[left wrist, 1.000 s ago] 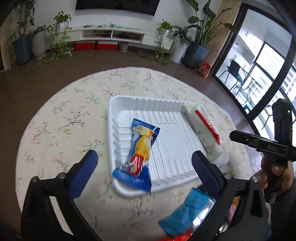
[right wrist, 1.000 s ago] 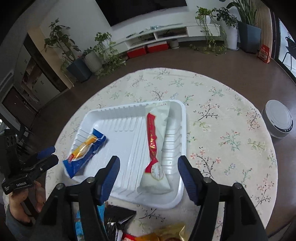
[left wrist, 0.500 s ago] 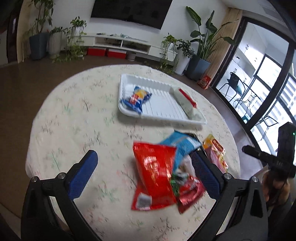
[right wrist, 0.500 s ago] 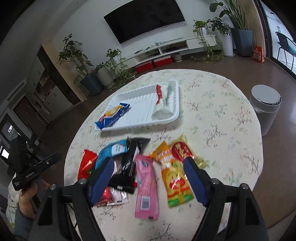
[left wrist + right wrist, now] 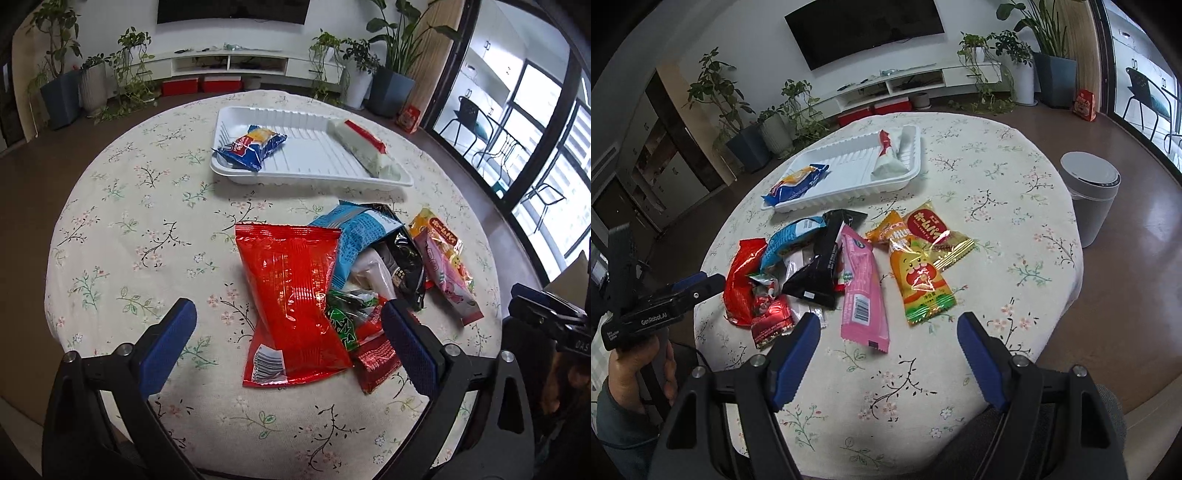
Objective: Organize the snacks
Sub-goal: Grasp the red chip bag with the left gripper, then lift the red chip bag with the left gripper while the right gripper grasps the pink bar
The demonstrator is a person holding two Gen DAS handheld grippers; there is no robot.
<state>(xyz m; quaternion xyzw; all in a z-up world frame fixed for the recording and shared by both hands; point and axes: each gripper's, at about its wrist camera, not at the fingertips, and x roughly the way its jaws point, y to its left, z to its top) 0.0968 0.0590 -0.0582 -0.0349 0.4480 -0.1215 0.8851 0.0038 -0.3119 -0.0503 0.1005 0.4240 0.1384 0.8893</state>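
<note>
Grippers pulled back, red packet (image 5: 295,295) lengthwise toward tray (image 5: 310,177)

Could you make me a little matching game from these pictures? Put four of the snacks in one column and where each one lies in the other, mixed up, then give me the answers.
Snacks:
1. blue wafer packet
2. white bar with a red stripe
3. big red bag
4. pink packet

Places:
A. on the tablecloth, nearest the left gripper, at the left edge of the pile
B. in the white tray, along its right side
C. on the tablecloth, lying lengthwise toward the right gripper
D. in the white tray, at its left end

Pairs: 1-D, 2-B, 3-A, 4-C
</note>
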